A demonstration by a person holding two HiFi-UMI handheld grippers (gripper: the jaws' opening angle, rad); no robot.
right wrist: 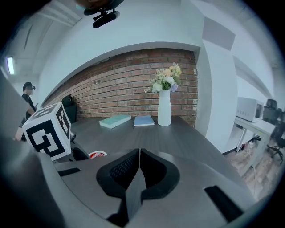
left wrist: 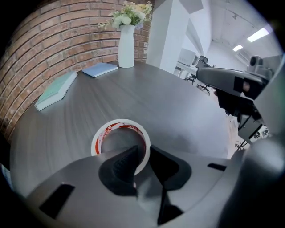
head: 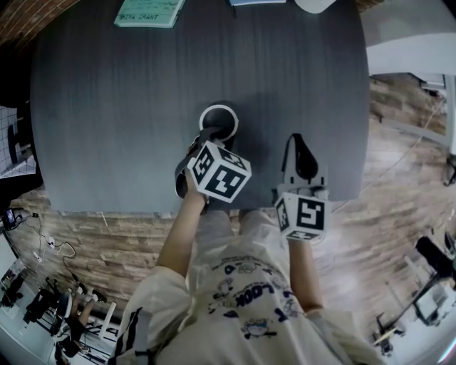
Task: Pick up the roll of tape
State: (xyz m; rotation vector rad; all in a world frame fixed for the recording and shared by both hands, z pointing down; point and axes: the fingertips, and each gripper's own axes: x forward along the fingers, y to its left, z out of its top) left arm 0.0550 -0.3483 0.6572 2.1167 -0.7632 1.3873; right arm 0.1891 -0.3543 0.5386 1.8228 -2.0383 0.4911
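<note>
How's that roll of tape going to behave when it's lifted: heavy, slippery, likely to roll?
The roll of tape is a thin ring, probably light. Lying flat on the table, it shouldn't roll. The left gripper clamps one wall only, so it may tilt when raised.

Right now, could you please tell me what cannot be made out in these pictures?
Roll of tape: in the left gripper view its near side is hidden behind the left gripper's fingers; whether both press its wall is unclear.
Its red print: too small to read.
Green book: cut off by the head view's top edge.
Right gripper view: the marker cube hides most of the tape.
</note>
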